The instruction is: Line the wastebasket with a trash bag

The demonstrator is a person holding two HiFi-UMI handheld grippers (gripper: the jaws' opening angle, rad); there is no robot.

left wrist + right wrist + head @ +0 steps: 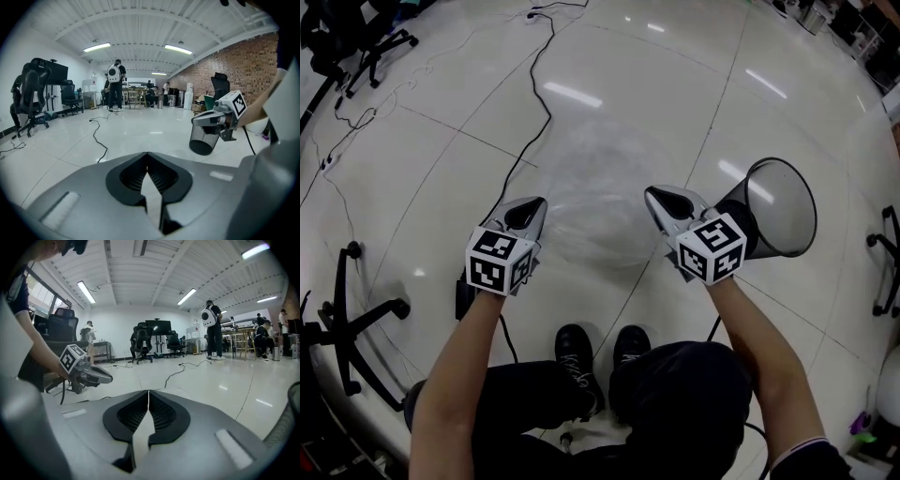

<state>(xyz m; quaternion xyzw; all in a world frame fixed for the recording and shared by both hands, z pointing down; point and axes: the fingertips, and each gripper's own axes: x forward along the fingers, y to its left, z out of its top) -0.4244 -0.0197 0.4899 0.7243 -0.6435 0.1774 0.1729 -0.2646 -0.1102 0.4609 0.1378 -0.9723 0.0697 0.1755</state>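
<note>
A thin, see-through trash bag billows over the white floor between my two grippers in the head view. My left gripper holds the bag's left edge, and my right gripper holds its right edge. Each gripper's own view shows its jaws closed tip to tip, the left gripper and the right gripper, with a pale sliver of film pinched lower down. The black mesh wastebasket stands on the floor just beyond the right gripper; the wastebasket also shows past that hand in the left gripper view.
A black cable runs across the tiles toward the left gripper. Office chairs stand at the left, far left and right edge. The person's shoes are below the bag. People stand far off.
</note>
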